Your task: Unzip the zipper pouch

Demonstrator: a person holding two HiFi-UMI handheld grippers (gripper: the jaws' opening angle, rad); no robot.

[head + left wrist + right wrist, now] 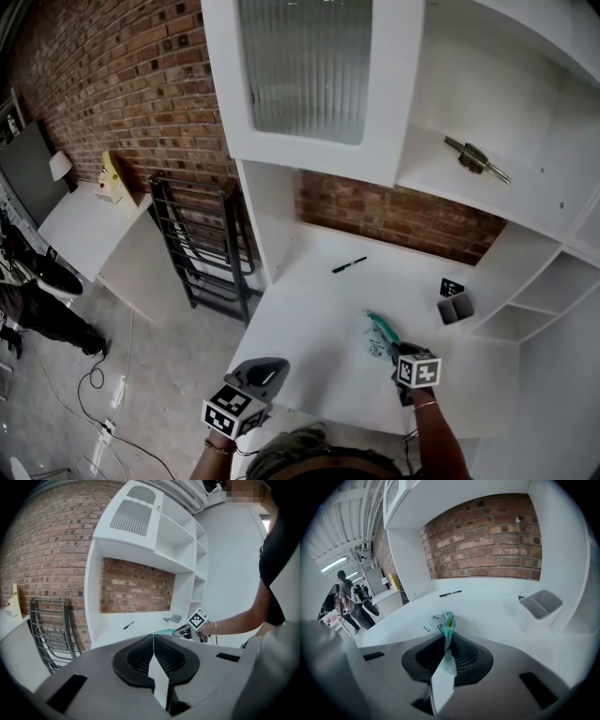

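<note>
Two grippers are out, one in each hand. Left gripper [265, 371] hangs off the near left corner of the white worktop [309, 309], over the floor, its jaws pressed together with nothing between them. Right gripper [387, 339] sits low over the worktop near the front edge, jaws clamped on the teal zip edge of the one pouch [378, 330]. The pouch's clear, printed body lies on the worktop just ahead of those jaws.

One black pen [349, 265] lies further back, well apart from the pouch. One grey bin [455, 307] with two compartments stands to the right, with one small black-and-white tag [452, 287] just behind it. One metal piece [476, 157] rests on the shelf above. One dark rack [202, 244] leans by the brick wall on the left
</note>
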